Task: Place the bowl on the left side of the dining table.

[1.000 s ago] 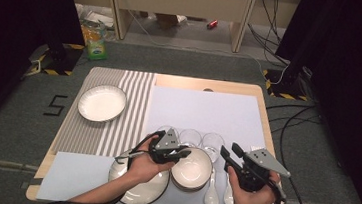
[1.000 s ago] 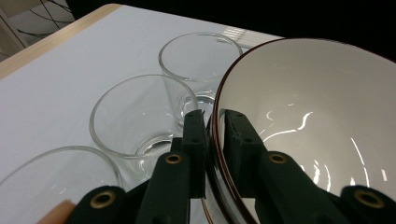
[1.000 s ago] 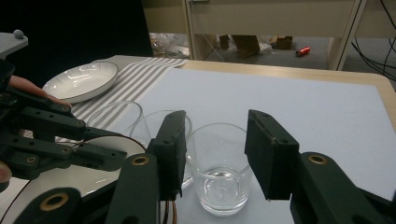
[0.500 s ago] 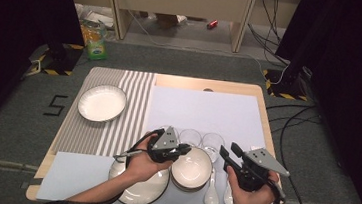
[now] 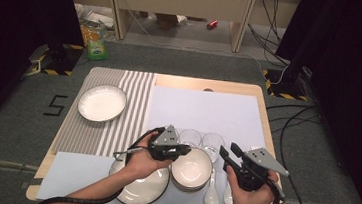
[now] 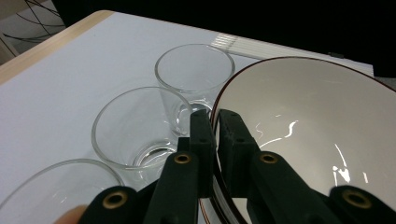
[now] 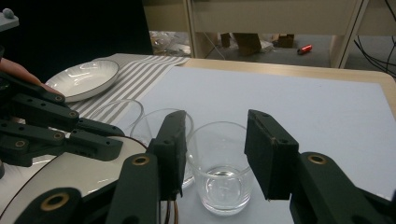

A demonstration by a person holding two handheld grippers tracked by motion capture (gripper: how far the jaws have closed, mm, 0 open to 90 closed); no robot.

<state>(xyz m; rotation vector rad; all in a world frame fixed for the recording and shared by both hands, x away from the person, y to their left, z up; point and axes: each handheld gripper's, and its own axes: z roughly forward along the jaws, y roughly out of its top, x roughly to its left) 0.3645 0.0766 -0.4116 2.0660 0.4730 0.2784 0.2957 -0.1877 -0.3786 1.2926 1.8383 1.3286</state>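
My left gripper is clenched on the rim of the top bowl in a stack of bowls; in the left gripper view one jaw sits outside the dark-edged rim and the other inside it, lower centre of the frame. In the high view that stack stands at lower centre of the table, with my left gripper at its upper-left edge. I cannot count the bowls in the stack.

Three clear glasses stand in a row just beyond the bowl; the left gripper view shows the nearest glass at lower left, the middle glass beside my jaws, and the far glass at upper centre. Two white spoons lie to the right of the stack. One large plate lies under my left hand, and a second plate rests on the striped mat at upper left.

My right gripper is released, jaws wide, with a glass showing between them, farther off. In the high view my right gripper hovers at lower right.

The pale mat is bare toward the top of the frame, giving open room; the wooden table edge runs close on the right.
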